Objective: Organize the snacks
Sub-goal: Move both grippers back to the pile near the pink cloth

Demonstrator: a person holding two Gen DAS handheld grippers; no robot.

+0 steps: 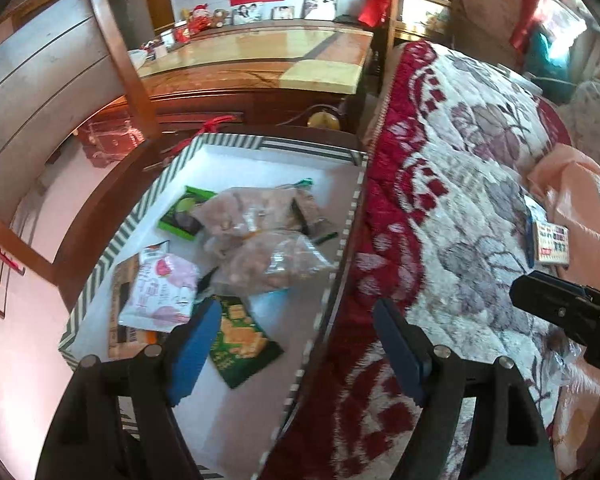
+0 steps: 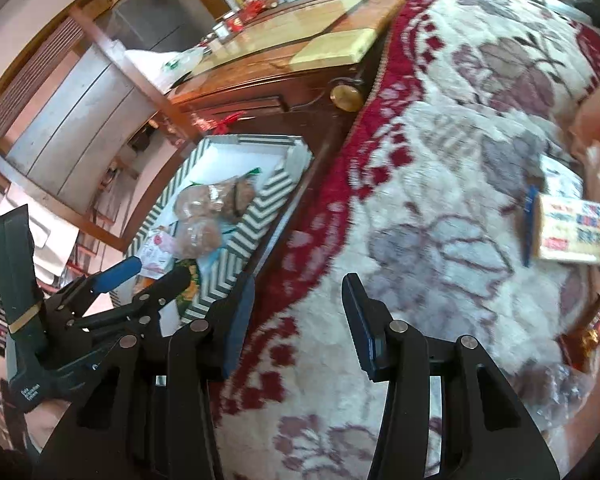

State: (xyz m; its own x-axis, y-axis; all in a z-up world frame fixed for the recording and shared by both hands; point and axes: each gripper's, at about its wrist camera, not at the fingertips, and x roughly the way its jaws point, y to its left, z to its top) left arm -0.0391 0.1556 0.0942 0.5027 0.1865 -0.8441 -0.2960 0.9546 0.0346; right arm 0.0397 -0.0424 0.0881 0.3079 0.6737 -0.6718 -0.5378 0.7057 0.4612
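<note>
Small box (image 2: 574, 232), printed label illegible

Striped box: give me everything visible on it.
The striped box is a shallow open rectangular tray, seemingly cardboard, with green-and-white striped walls and a white inside. It sits level on a dark wooden surface, right against the red-edged blanket. Snack packets lie loose inside: clear bags, a pink pack, green packs. Neither gripper touches it.

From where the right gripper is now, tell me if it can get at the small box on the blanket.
Probably yes. The right gripper is open and empty, and only bare blanket lies between it and the small box.
</note>
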